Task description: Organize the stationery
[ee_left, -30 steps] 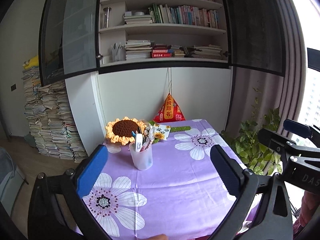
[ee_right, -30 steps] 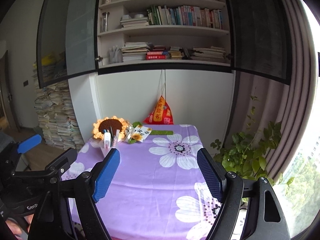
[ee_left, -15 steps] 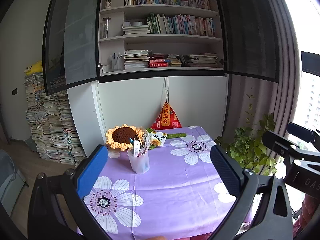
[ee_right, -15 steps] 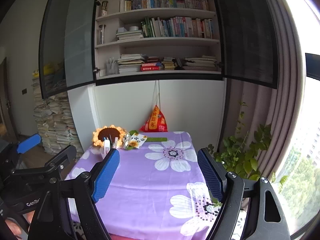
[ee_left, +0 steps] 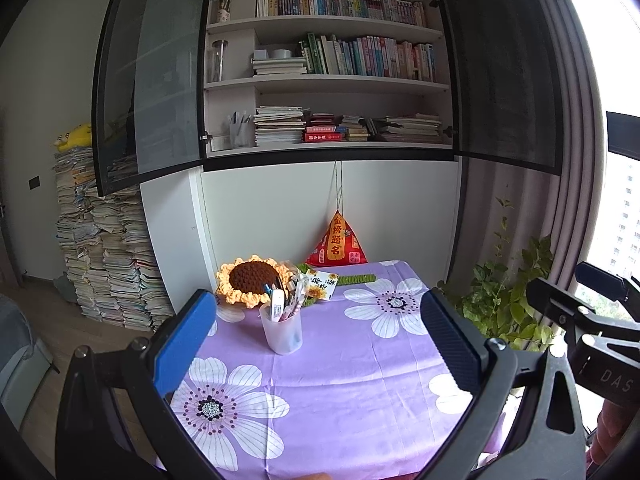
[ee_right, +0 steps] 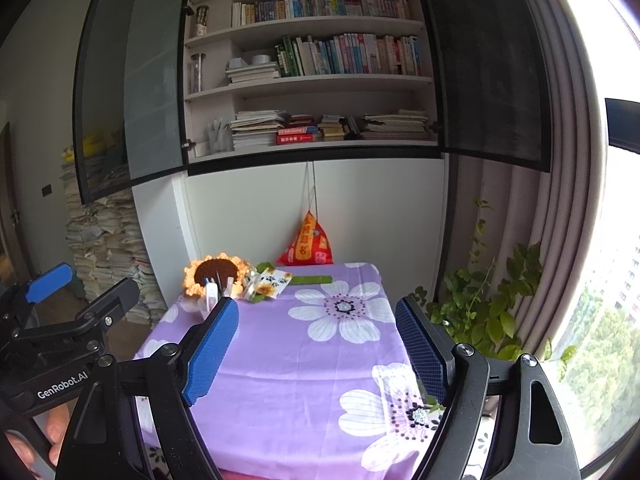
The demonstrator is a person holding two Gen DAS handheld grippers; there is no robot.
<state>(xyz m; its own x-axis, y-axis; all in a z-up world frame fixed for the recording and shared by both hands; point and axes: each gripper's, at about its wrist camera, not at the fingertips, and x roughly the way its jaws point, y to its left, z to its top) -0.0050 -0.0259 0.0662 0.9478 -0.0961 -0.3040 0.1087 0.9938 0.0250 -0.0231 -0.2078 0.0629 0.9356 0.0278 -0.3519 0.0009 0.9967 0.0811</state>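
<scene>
Left hand-held gripper point(ee_left: 320, 340) agape, empty; pen cup point(ee_left: 281, 330) upright, seemingly full.

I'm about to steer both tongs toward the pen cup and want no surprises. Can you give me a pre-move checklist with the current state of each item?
1. Left tongs open, holding nothing: ok.
2. Right tongs open, holding nothing: ok.
3. Pen cup upright on the purple tablecloth: ok.
4. Cloth between tongs and cup free of obstacles: ok.
5. Loose stationery left outside the cup: cannot tell.
6. Crochet sunflower apart from the cup: cannot tell.
</scene>
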